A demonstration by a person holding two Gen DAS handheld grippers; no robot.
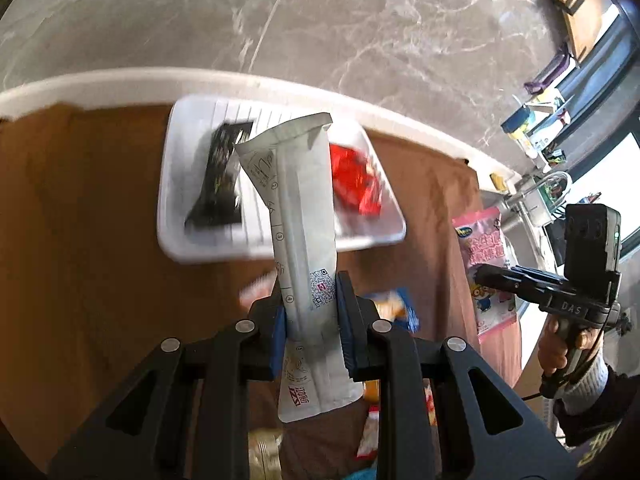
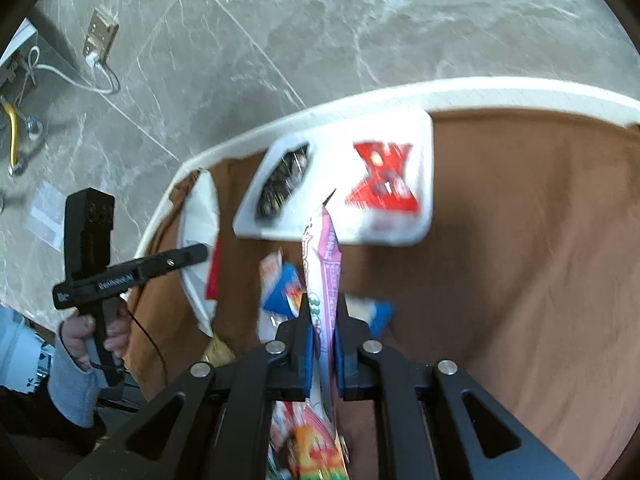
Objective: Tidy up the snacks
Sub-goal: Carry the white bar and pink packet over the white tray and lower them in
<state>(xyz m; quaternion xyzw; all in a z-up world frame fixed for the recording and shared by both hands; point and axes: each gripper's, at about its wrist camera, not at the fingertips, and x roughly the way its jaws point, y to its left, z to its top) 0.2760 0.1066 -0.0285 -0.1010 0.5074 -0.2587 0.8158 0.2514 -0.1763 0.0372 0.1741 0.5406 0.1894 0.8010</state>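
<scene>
My left gripper [image 1: 312,316] is shut on a long white snack packet [image 1: 300,208] with a QR code, held upright above the brown cloth. Beyond it a white tray [image 1: 174,200] holds a black packet [image 1: 220,176] and a red packet [image 1: 356,184]. My right gripper [image 2: 323,332] is shut on a pink packet [image 2: 326,264], seen edge-on in front of the same tray [image 2: 426,160] with its black packet [image 2: 284,176] and red packet [image 2: 384,180]. The right gripper [image 1: 482,272] with the pink packet [image 1: 482,244] shows at the right of the left wrist view. The left gripper [image 2: 198,254] and white packet [image 2: 200,208] show at left.
Loose snacks lie on the brown cloth under the grippers, among them a blue packet [image 2: 284,288]. The round table has a white rim [image 1: 280,80] over a grey marble floor. A wall socket with a cable [image 2: 100,36] sits at far left; cluttered shelves [image 1: 536,120] stand at right.
</scene>
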